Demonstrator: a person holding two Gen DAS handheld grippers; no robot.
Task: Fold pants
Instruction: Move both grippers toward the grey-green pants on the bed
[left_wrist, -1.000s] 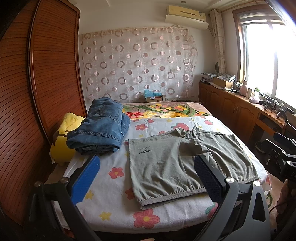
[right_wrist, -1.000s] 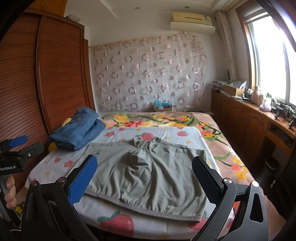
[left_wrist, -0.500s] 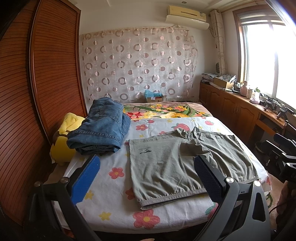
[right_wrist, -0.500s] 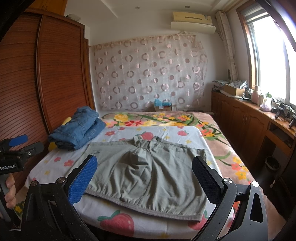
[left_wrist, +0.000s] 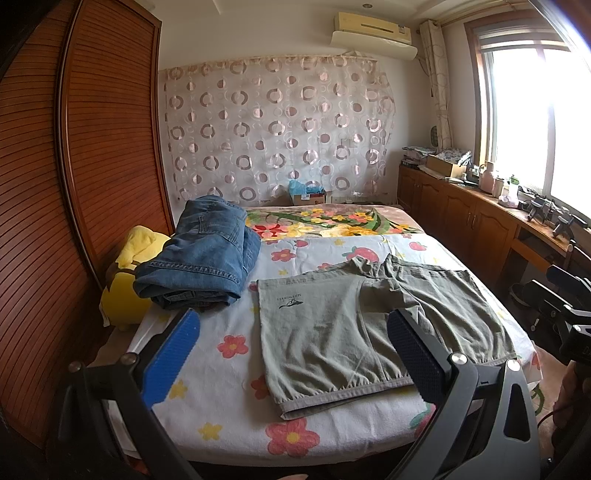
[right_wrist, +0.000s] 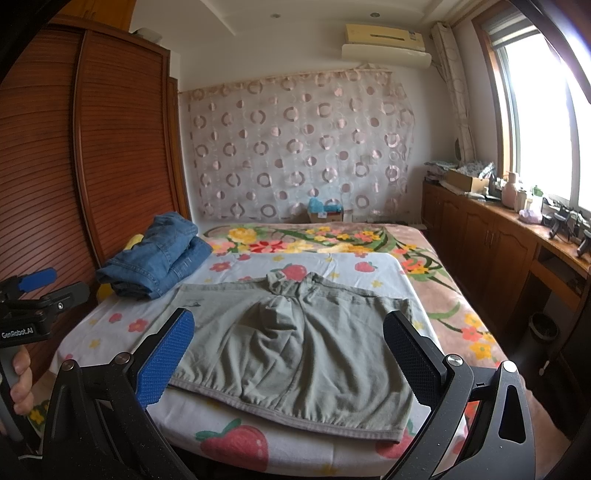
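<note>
Olive-green shorts (left_wrist: 354, 328) (right_wrist: 295, 350) lie spread flat on the bed's near end, waistband toward me, crotch bunched at the far side. My left gripper (left_wrist: 291, 350) hovers open in front of the bed, above the shorts' left half, with nothing between its fingers. The right gripper (right_wrist: 288, 350) is open too, held short of the waistband with the shorts framed between its blue pad (right_wrist: 162, 358) and black pad (right_wrist: 410, 354). Each gripper shows at the edge of the other's view, held by a hand (right_wrist: 20, 384).
Folded blue jeans (left_wrist: 203, 254) (right_wrist: 159, 254) rest on the bed's left side beside a yellow plush toy (left_wrist: 129, 273). A wooden wardrobe (left_wrist: 74, 184) lines the left; low cabinets (left_wrist: 480, 229) under a window run along the right. The floral bedsheet (left_wrist: 229, 369) covers the mattress.
</note>
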